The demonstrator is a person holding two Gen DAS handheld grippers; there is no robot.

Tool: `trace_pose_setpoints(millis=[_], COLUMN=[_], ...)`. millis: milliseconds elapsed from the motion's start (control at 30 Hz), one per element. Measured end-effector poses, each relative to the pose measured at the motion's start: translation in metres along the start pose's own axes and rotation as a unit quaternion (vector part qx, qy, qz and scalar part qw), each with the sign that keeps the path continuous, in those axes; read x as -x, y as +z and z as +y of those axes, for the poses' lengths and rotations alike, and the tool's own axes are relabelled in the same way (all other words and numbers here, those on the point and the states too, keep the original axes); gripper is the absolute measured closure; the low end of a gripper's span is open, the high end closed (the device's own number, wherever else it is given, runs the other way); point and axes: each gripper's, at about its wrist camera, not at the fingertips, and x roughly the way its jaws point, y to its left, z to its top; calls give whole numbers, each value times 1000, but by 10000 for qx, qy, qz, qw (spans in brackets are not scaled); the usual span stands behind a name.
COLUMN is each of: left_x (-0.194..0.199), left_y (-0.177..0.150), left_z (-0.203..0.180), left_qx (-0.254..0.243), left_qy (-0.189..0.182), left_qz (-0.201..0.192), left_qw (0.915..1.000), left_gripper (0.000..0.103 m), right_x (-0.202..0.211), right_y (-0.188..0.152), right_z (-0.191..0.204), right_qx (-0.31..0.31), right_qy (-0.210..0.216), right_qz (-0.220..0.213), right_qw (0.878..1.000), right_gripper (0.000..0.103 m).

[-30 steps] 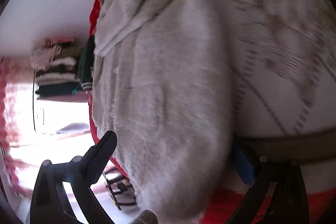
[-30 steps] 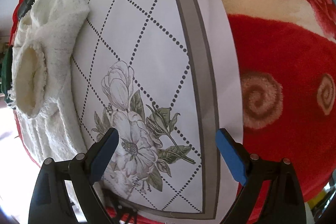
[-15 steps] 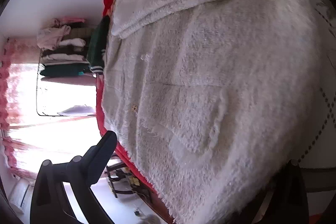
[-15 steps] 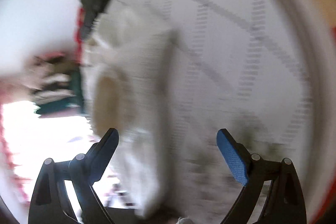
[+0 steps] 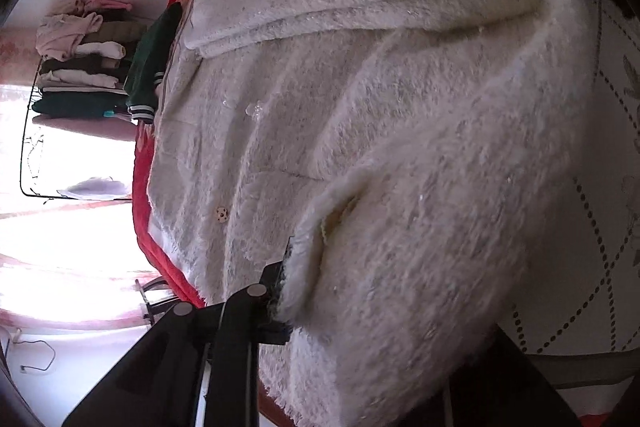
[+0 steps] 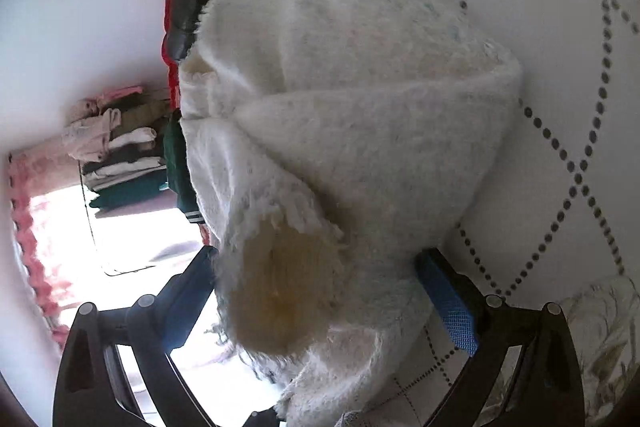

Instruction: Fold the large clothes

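Fluffy white garment (image 5: 380, 147) edge is pinched in the left gripper (image 5: 288, 291), whose jaws have just been closing. Only the right wrist view shows the right gripper (image 6: 320, 303) spread wide around the cuff, over the dotted sheet (image 6: 580, 107); folded stack (image 6: 120, 155) behind.

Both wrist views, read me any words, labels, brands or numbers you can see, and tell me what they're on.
None: no readable text in either view.
The fluffy white garment shows no tag or print.
The sheet carries only dotted lines and flowers.
The stacked clothes are too small to show any label.
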Motion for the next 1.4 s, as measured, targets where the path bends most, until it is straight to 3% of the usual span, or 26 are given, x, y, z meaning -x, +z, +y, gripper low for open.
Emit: trace_pose_setpoints(millis=[200, 267, 467, 533, 600, 633, 733, 900, 1133, 1233, 1400], left_x=[6, 8, 15, 16, 19, 20, 28, 30, 30, 18, -32], left_y=[1, 2, 2, 3, 2, 2, 1, 2, 7, 14, 34], left_z=[3, 8, 14, 18, 23, 27, 36, 67, 146, 192, 264], left_qx=[19, 3, -121, -107, -102, -70, -4, 465, 983, 1139, 1404], left_qy=[-156, -210, -341, -345, -227, -124, 223, -44, -1053, -1508, -2076], left_qz=[15, -19, -111, -139, -203, -265, -489, -433, -466, -461, -317], left_qw=[9999, 9998, 9993, 9993, 9995, 9995, 9986, 9980, 9885, 9809, 9676], left_gripper=[83, 84, 84, 84, 84, 84, 84, 84, 84, 84, 80], right_x=[-9, -2, -34, -50, -58, -55, -55, -41, -32, -56, -115], right_y=[13, 10, 15, 23, 27, 25, 19, 11, -2, -4, 5], right_z=[1, -4, -17, -4, 9, 11, 22, 78, 185, 252, 324], right_qx=[-476, -587, -936, -756, -617, -561, -749, -529, -27, 235, 338], right_qy=[-38, -378, 708, 655, 463, 365, 365, 228, -264, -837, -1499], right_qz=[133, 142, 263, 436, 412, 392, 226, -7, -186, -203, -161], right_qw=[9988, 9975, 9927, 9940, 9962, 9970, 9963, 9983, 9995, 9960, 9880], right_gripper=[3, 3, 2, 4, 32, 76, 79, 81, 82, 82, 82])
